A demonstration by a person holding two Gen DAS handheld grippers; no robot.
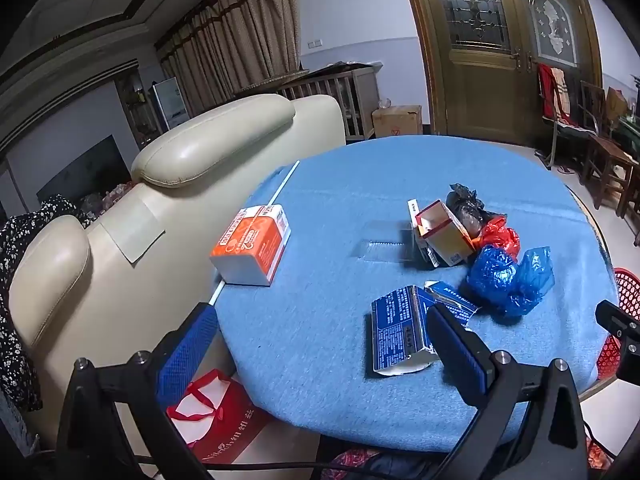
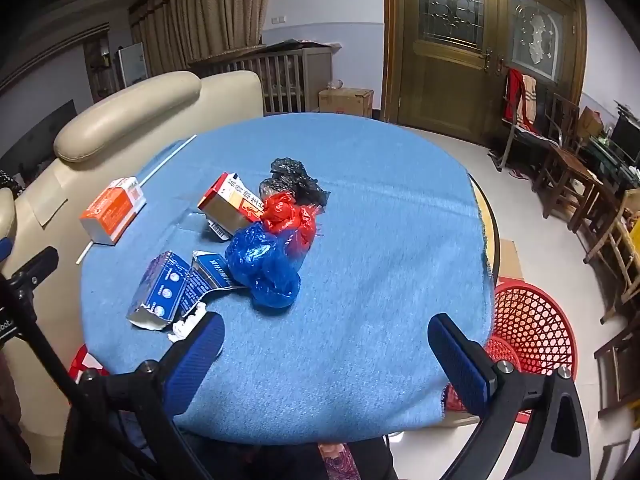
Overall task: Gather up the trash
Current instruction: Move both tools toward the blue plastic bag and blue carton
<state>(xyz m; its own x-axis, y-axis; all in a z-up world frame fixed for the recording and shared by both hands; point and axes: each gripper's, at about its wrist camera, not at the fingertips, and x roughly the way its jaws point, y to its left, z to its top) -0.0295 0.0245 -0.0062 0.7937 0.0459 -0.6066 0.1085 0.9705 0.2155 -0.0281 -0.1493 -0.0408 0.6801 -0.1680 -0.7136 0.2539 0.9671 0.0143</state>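
Trash lot, blue-cloth table (image 2: 360, 200). Right gripper (image 2: 326, 334) & left gripper (image 1: 320, 320): jaws fully apart, empty. Blue plastic bag (image 2: 262, 270) ahead-left of right gripper: light, soft, slippery; pinch bunched top. Torn blue carton (image 1: 400, 328) beside left gripper's right finger: crushable; grip flat sides.

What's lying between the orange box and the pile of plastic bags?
In the left wrist view, a clear flat plastic piece lies on the blue cloth between the orange box and the opened tan carton fronting the bags.
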